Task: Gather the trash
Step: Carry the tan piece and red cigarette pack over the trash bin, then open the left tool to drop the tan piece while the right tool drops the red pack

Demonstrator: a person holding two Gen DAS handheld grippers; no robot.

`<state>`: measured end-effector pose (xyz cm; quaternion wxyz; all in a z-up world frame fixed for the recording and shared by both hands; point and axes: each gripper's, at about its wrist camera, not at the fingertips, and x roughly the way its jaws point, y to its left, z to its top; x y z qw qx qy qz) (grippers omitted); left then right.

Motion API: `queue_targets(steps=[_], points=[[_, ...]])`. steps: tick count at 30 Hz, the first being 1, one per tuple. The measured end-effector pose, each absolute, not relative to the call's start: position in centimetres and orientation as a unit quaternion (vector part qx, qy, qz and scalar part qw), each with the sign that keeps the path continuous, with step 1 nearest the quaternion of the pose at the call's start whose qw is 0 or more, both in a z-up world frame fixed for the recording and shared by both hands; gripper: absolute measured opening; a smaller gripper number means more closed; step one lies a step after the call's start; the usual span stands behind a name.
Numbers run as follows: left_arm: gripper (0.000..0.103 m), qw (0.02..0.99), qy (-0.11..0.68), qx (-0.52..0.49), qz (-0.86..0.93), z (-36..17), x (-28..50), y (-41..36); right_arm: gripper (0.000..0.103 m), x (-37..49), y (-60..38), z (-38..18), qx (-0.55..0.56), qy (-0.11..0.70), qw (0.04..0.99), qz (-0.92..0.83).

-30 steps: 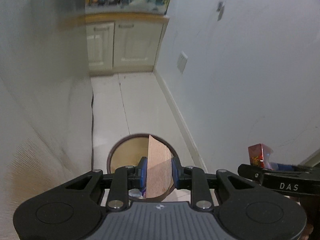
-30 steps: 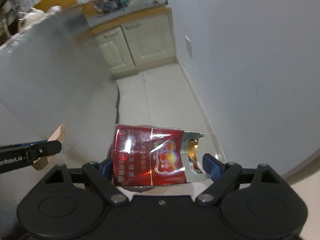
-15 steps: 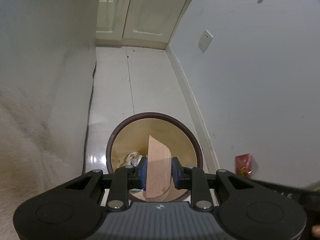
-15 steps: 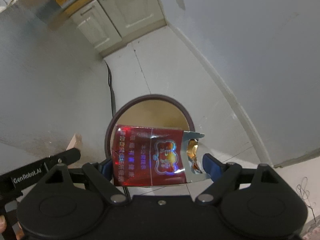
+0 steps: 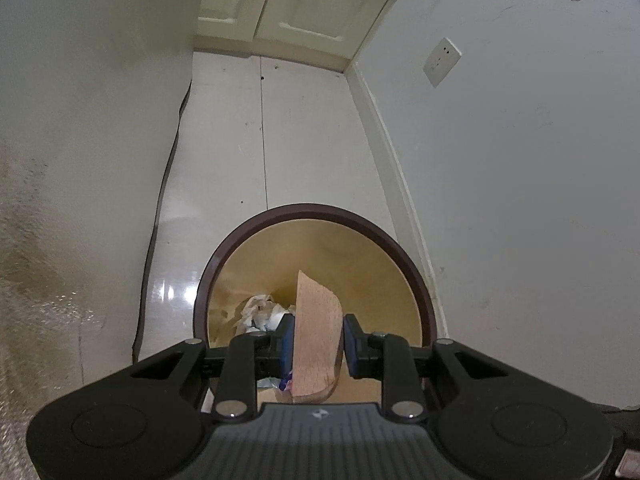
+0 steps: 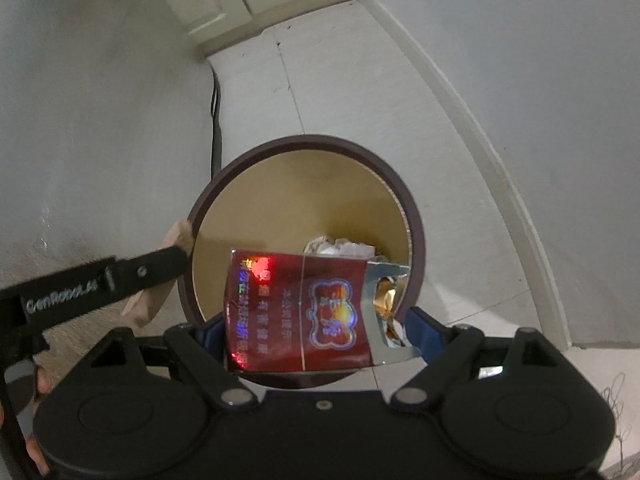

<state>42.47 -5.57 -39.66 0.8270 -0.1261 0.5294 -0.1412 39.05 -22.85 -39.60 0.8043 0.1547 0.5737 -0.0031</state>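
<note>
Trash bin (image 5: 312,216) near rim hidden behind left gripper (image 5: 318,340), crumpled paper (image 6: 340,246) mostly covered by red cigarette pack (image 6: 296,312), cabinet doors (image 5: 304,8) cut off at top edge.

Only one thing we can actually read here: "GenRobot.AI" in pale letters on the black arm of the left gripper (image 6: 160,268), seen from the right wrist view. The red cigarette pack (image 6: 298,316) clamped in the right gripper (image 6: 316,336) has Chinese lettering and a holographic emblem, but we can't make out the characters. Nothing legible in the left wrist view.
</note>
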Motion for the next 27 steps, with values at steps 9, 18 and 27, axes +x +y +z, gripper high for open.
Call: queue_targets(steps=[9,18,27], points=[[0.031,0.833,0.528,-0.11,-0.121,-41.5,43.1,-5.1,0.089,40.1,-21.9,-40.8,0.137,0.583,0.801,0.013],[0.052,0.828,0.542,-0.094,-0.109,-42.1,43.2,-5.0,0.089,40.9,-21.1,-41.5,0.131,0.586,0.799,0.033],[0.075,0.819,0.56,-0.08,-0.099,-42.3,43.6,-5.0,0.098,41.5,-21.1,-42.5,0.131,0.598,0.789,0.05]])
